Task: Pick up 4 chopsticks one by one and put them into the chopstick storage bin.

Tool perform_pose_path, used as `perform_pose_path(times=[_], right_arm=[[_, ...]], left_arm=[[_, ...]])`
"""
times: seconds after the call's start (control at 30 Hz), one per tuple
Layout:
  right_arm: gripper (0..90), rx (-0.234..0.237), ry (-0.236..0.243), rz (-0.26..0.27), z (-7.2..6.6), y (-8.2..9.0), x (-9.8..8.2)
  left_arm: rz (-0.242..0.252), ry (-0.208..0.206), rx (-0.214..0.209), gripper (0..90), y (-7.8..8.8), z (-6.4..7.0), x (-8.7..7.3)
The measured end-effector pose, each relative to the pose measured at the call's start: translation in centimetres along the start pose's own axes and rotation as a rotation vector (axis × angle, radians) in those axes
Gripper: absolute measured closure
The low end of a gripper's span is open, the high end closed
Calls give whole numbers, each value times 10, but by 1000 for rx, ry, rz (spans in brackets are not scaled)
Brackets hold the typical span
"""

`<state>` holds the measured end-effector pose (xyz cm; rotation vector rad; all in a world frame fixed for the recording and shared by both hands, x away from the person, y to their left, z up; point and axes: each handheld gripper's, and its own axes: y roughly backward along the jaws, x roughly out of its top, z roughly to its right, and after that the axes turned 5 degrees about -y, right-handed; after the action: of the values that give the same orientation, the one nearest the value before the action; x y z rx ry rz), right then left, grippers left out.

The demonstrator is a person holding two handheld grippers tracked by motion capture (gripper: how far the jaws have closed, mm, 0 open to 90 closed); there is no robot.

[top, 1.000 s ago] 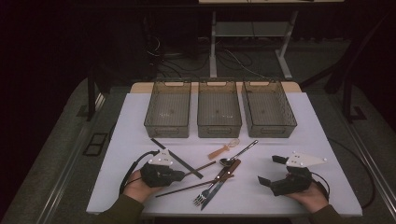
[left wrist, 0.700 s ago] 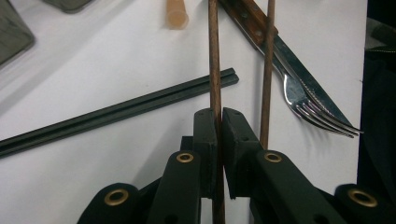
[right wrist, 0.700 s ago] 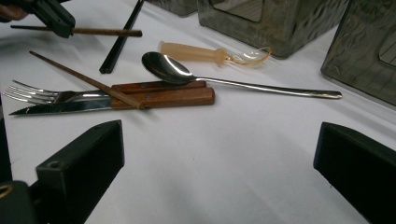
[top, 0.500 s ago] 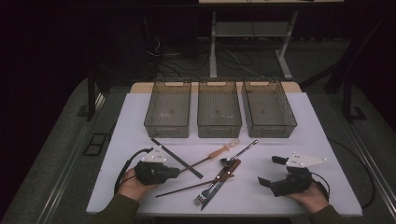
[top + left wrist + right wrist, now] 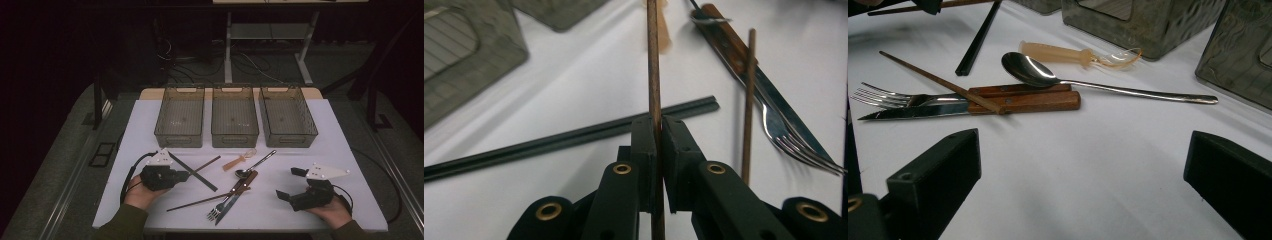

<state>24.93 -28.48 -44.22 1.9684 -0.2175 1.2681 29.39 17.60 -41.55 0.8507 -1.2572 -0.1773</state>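
At the lower left of the high view, the left claw point(image 5: 186, 174) is clamped on a brown chopstick point(image 5: 654, 65); the left gripper view shows the stick pinched between the two black pads and running straight up the frame. Beneath it a black chopstick point(image 5: 574, 137) lies flat on the white table point(image 5: 320, 150), crossing from left to right. A second brown chopstick point(image 5: 205, 201) rests at the lower centre, its upper end on the wooden handles of a knife point(image 5: 913, 113) and fork point(image 5: 883, 96). Just above them lies a metal spoon point(image 5: 1033, 70), and beyond it what seems to be a small translucent spoon point(image 5: 1078, 55). At the lower right, the right claw point(image 5: 291, 183) stands apart, holding nothing.
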Motion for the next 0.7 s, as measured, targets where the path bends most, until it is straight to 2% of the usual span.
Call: perform_pose_path(times=[0.1, 0.13, 0.27, 0.43, 0.5, 0.7], right_arm=[[15, 0, -1, -1, 0, 0, 0], [16, 1, -3, -2, 0, 0, 0], [16, 2, 0, -1, 0, 0, 0], [16, 3, 0, -5, 0, -1, 0], [16, 3, 0, -4, 0, 0, 0], [15, 3, -3, -2, 0, -1, 0]], left_arm=[[12, 13, 19, 846, 1, -5, 2], [6, 30, 33, 846, 2, -8, 3], [15, 53, 45, 846, 1, -11, 4], [21, 61, 61, 846, 1, -15, 8], [25, 80, 76, 846, 2, -18, 12], [45, 84, 87, 846, 3, -26, 19]])
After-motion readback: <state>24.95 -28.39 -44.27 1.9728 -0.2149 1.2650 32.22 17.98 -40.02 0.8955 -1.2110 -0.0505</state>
